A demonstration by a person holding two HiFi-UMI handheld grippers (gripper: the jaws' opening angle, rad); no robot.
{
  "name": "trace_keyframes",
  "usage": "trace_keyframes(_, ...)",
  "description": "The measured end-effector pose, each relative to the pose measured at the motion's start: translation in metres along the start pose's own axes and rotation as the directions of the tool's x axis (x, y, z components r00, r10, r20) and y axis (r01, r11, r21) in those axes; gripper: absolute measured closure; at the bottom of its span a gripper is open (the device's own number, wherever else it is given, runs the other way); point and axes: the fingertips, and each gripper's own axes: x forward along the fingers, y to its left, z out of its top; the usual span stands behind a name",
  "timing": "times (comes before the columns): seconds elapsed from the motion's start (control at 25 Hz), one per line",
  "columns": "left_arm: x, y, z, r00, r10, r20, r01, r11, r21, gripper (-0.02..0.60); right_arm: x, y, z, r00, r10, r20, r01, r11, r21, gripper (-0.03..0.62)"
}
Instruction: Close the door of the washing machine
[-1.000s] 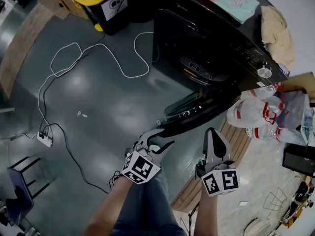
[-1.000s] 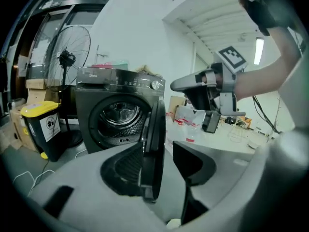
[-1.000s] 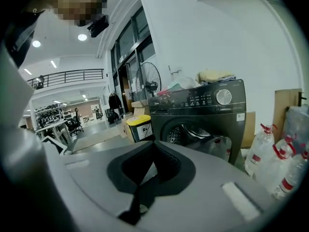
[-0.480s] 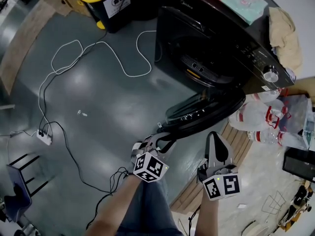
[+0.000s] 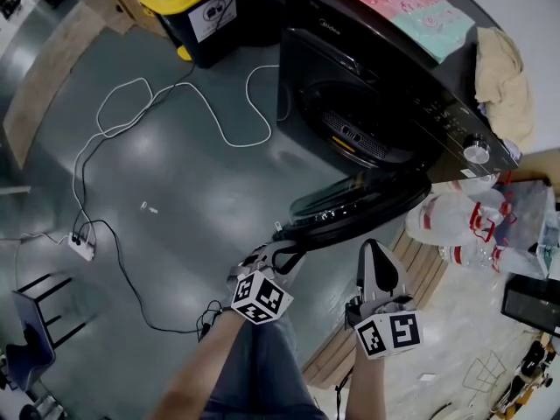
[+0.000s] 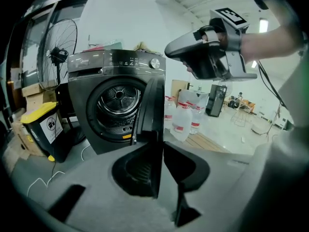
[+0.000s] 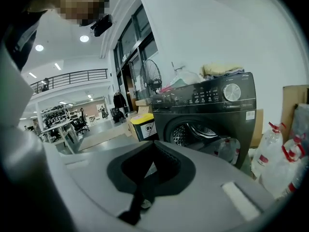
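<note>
Door (image 5: 359,204), one only, pinched by just-closing left gripper (image 6: 158,149) jaws; right gripper (image 7: 154,146) jaws pressed together.

Gloss, matt and grain around the washer

Ahead of both grippers the glossy black washing machine (image 5: 367,103) is catching highlights; its smooth, shiny dark door (image 5: 350,210) is gleaming at the matt grey plastic left gripper (image 5: 284,254). Left of that gripper the polished grey floor (image 5: 175,182) is mirroring lamps. Beside the right gripper (image 5: 374,252), the bare slatted wooden pallet (image 5: 424,265) is looking dull and the clear plastic bottles (image 5: 442,213) are glinting.
</note>
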Motion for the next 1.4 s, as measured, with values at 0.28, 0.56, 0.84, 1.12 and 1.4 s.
trace_keyframes(0.28, 0.002, 0.033, 0.003, 0.995, -0.091, -0.033, 0.092, 0.995, 0.035, 0.515, 0.02, 0.009, 0.02, 0.999, 0.05, 0.012, -0.05, 0.999, -0.008, 0.582)
trace_keyframes(0.56, 0.008, 0.086, 0.014, 0.983, -0.172, -0.07, 0.178, 0.981, 0.077, 0.514, 0.066, 0.012, 0.048, 0.998, 0.064, 0.027, -0.064, 0.998, -0.015, 0.582)
trace_keyframes(0.84, 0.022, 0.154, 0.035, 0.964, -0.246, -0.095, 0.259, 0.954, 0.151, 0.511, 0.139, 0.011, 0.072, 0.998, 0.048, 0.046, -0.048, 0.999, 0.007, 0.582)
trace_keyframes(1.12, 0.049, 0.221, 0.062, 0.939, -0.317, -0.134, 0.34, 0.912, 0.228, 0.507, 0.203, 0.006, 0.093, 0.999, 0.02, 0.047, -0.021, 1.0, 0.022, 0.582)
trace_keyframes(1.4, 0.078, 0.274, 0.094, 0.914, -0.377, -0.151, 0.405, 0.873, 0.273, 0.499, 0.245, -0.021, 0.11, 0.998, -0.044, 0.046, 0.042, 0.998, 0.041, 0.582)
